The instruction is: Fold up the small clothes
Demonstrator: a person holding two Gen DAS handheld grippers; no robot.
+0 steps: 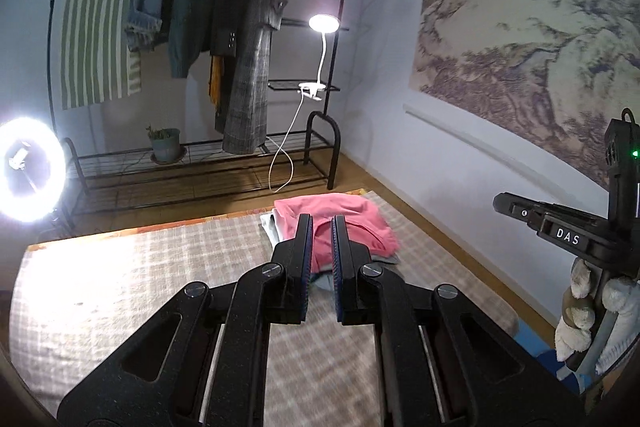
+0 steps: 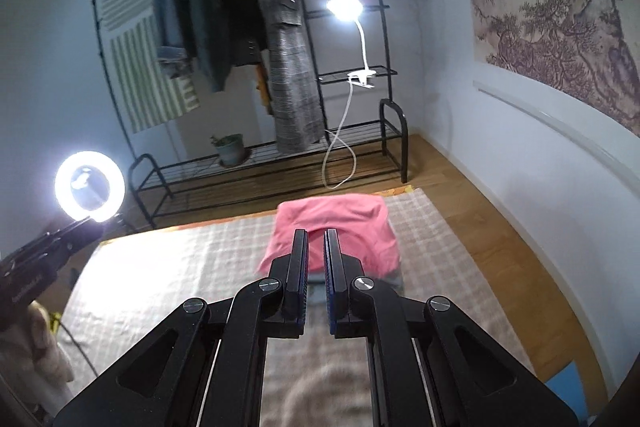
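A table covered by a pale checked cloth [image 2: 192,259] fills the lower half of both views. Near its far edge, centre frame, a folded pink garment [image 2: 340,223] tops a small stack of folded clothes [image 1: 276,231] lying on the cloth

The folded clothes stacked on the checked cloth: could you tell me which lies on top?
The pink folded garment tops the stack; grey pieces only peek out beneath it.

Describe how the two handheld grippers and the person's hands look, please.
Both the left gripper and the right gripper are matte black, with hinged linkage arms, silver round screws and blue-lined flat fingers. Seen from the left camera, the right gripper's body carries a white "DAS" label and a small green light. The hand wears a fuzzy white glove.
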